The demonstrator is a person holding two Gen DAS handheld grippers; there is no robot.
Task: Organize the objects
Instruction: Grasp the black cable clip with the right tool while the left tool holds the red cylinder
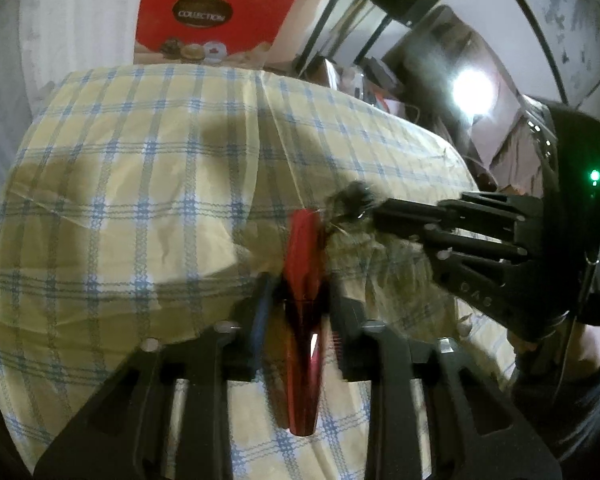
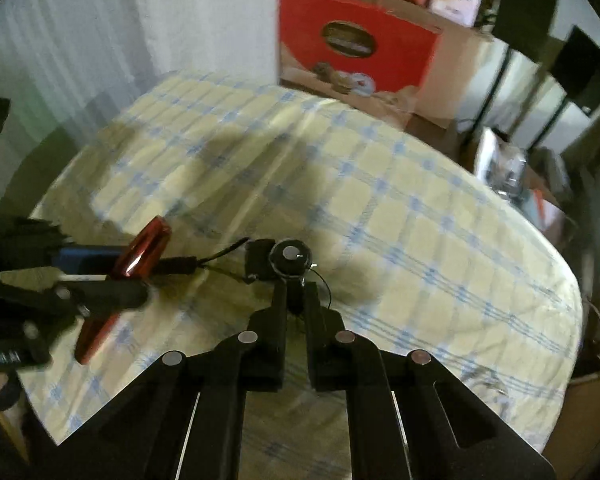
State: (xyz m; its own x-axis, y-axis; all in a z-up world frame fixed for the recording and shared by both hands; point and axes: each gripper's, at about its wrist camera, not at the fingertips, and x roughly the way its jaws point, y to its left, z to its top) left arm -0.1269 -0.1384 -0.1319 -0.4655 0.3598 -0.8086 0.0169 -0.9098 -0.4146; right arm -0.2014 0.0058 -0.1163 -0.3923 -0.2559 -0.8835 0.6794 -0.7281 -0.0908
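Already the left gripper [image 1: 300, 300] had its fingers clamped on the red glossy case [image 1: 302, 320], long axis running along the fingers, lifted over the checked table [image 1: 120, 160]. Just beside it on the right, the right gripper [image 2: 296, 288] was pinched on a small black corded gadget [image 2: 284, 260], nearly touching the case's far end.

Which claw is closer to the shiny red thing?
Left. The left claw is shut on the shiny red case. The right claw sits beside it, holding a small black round gadget.
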